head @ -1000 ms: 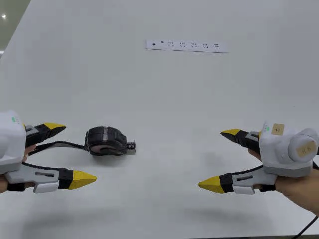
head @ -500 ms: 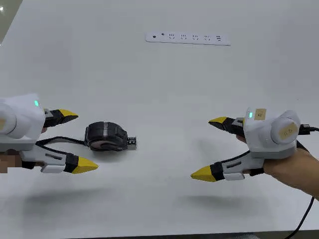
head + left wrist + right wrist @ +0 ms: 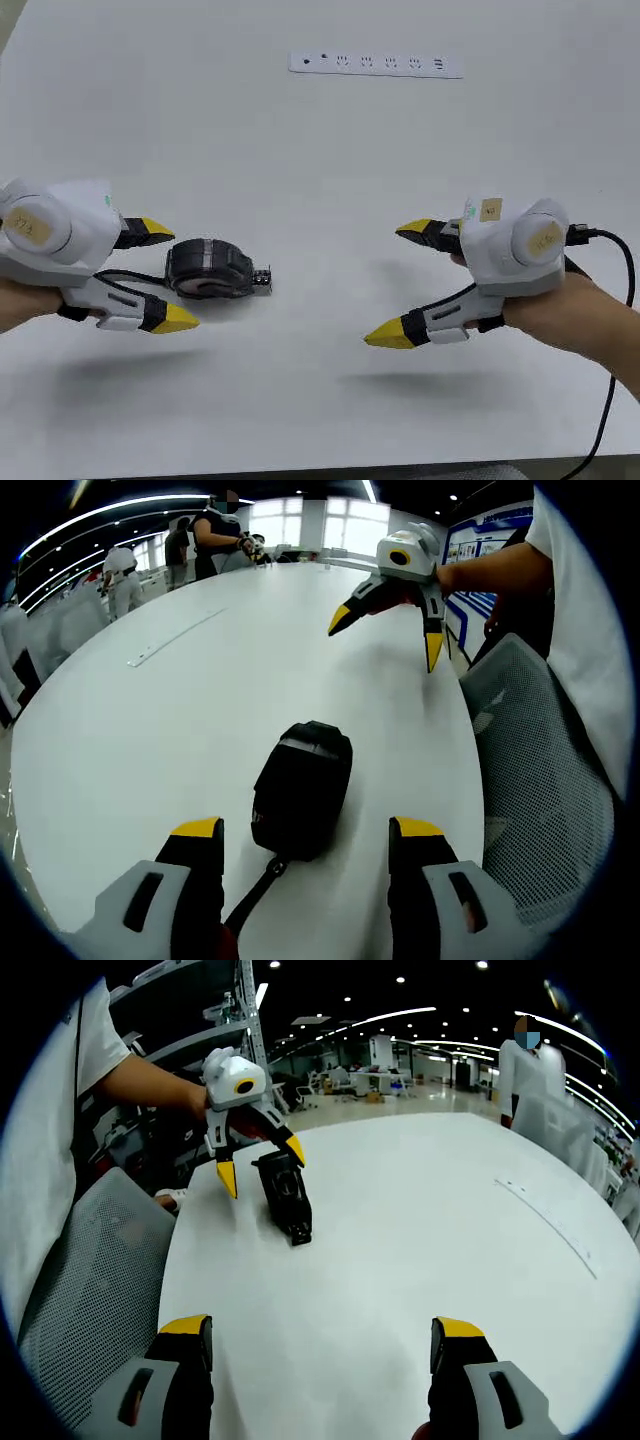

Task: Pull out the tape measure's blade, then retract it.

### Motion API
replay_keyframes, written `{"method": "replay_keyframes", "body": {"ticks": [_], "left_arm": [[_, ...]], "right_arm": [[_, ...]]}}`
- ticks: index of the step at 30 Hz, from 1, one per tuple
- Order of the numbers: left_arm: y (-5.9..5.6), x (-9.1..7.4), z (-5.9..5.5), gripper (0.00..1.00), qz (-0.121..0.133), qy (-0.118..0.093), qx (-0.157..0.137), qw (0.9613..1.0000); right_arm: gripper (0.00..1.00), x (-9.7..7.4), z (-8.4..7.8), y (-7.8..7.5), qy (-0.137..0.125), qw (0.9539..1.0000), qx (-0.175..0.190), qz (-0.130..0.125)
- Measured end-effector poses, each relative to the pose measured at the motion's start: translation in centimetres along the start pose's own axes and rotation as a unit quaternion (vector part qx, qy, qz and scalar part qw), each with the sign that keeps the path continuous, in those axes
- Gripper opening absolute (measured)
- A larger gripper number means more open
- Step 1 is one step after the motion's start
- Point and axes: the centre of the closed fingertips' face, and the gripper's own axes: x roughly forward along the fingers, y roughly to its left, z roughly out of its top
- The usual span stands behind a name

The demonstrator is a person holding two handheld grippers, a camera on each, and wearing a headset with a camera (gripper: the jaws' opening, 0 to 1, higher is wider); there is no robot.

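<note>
The tape measure (image 3: 208, 268) lies on its side on the white table (image 3: 320, 150), left of centre, its blade fully wound in and the hook end (image 3: 262, 279) facing the right gripper (image 3: 385, 285). The left gripper (image 3: 175, 275) has its jaws spread wide on either side of the rear of the black case, gripping nothing yet; in the left gripper view the case (image 3: 302, 788) sits between the yellow tips with a gap on each side, and the wrist strap (image 3: 255, 895) trails back between the jaws. The right gripper is equally wide open and empty, well apart from the tape. I'd judge the case to be hard, rubbery and fairly hefty for its size (so it should not slip if clamped across its flat sides), while the blade will be thin, springy steel that snaps back; the small hook is the place to pinch it. Compared with a second ago, the left gripper has moved forward from behind the case to straddle it, the right gripper has drifted in towards the middle, and the tape itself seems not to have budged.
</note>
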Motion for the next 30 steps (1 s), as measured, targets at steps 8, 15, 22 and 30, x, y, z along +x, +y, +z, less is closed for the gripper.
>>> {"method": "replay_keyframes", "body": {"ticks": [8, 15, 22, 30], "left_arm": [[0.3, 0.7, -0.6, 0.49, -0.006, 0.012, 0.014, 0.9998], [0.5, 1.0, -0.6, 0.37, -0.008, 0.008, 0.023, 0.9997], [0.6, 1.4, -0.5, 0.33, -0.007, 0.006, 0.023, 0.9997], [0.9, 1.4, -0.2, 0.29, -0.006, 0.005, 0.043, 0.9990]], "right_arm": [[0.91, 0.6, 0.0, 0.2, -0.002, 1.0000, 0.003, 0.007], [0.90, 1.1, -0.2, 0.2, 0.000, 0.9999, 0.002, 0.012], [0.90, 1.7, 0.0, 0.4, -0.001, 0.9999, 0.004, 0.017], [0.89, 2.6, 0.3, 0.7, -0.004, 0.9997, -0.002, 0.024]]}}
